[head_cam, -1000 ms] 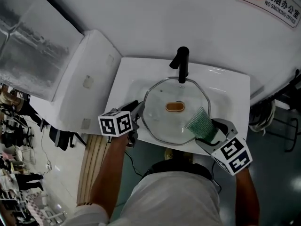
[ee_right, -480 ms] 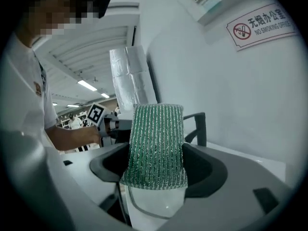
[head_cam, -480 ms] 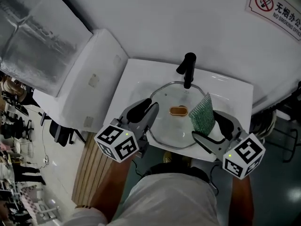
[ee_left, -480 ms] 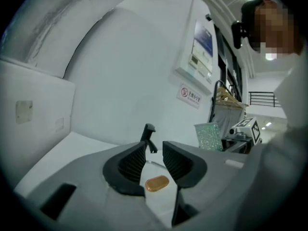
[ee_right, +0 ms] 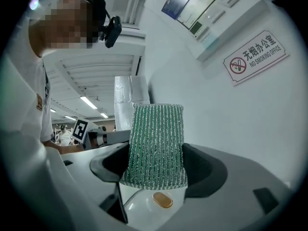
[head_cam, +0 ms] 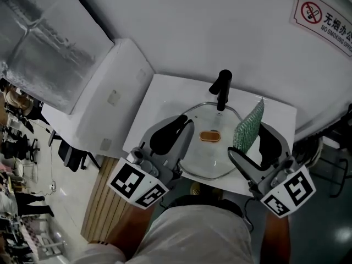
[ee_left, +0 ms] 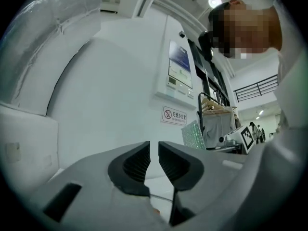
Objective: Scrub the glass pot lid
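Observation:
The glass pot lid (head_cam: 212, 155) lies flat in the white sink (head_cam: 159, 98), its amber knob (head_cam: 209, 136) facing up under the black tap (head_cam: 222, 88). My right gripper (head_cam: 254, 143) is shut on a green scrub sponge (head_cam: 248, 124), held upright above the lid's right edge; in the right gripper view the sponge (ee_right: 156, 146) fills the gap between the jaws, with the knob (ee_right: 162, 199) below. My left gripper (head_cam: 179, 128) hovers over the lid's left edge. Its jaws (ee_left: 154, 153) are closing, a narrow slit still between them and nothing in it.
A white counter (head_cam: 104, 103) adjoins the sink on the left, with a foil-wrapped duct (head_cam: 38, 43) behind it. The white wall carries a no-smoking sign (head_cam: 324, 18). Wooden slats (head_cam: 104, 197) stand on the floor at lower left.
Both grippers have risen off the lid toward the camera. The sponge went from lying on the lid's right side to standing upright above it. The left jaws have narrowed.

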